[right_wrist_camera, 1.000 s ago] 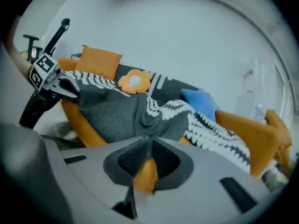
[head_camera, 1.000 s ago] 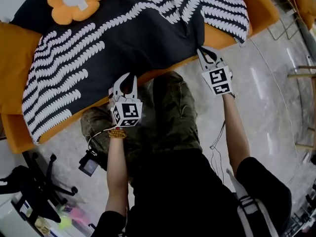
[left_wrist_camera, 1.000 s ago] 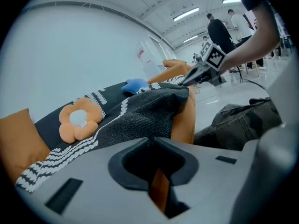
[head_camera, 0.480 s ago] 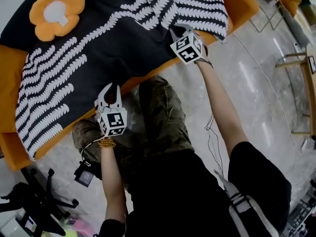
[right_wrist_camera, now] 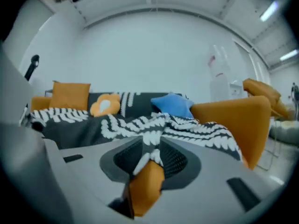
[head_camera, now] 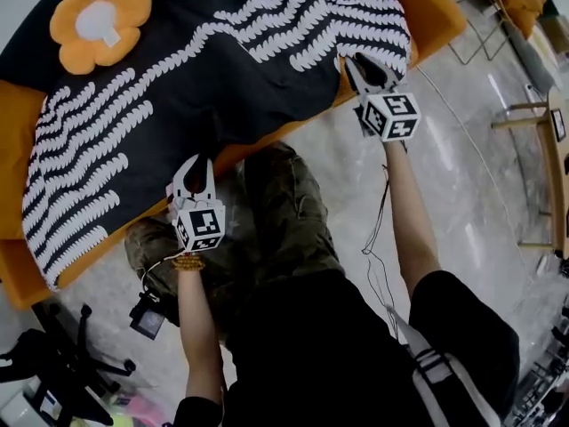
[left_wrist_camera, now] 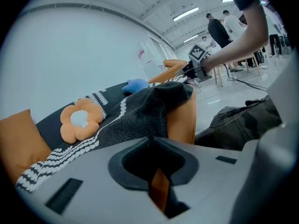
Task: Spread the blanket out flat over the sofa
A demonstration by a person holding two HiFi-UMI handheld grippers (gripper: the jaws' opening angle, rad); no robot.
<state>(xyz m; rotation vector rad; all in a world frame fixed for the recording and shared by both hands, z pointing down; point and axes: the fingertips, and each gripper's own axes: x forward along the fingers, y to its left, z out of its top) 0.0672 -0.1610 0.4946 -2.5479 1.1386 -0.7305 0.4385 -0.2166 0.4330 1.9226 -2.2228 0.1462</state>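
Right tongs (head_camera: 360, 68) swung outward along the sofa (head_camera: 436, 16), jaws just opening, blanket (head_camera: 204, 69) edge pinched between them. Left tongs (head_camera: 194, 162) clenched its near hem; blanket lay spread beyond both.

Black blanket (head_camera: 204, 69) with white wavy stripes drapes over the orange sofa (head_camera: 437, 14), rumpled at its right end.
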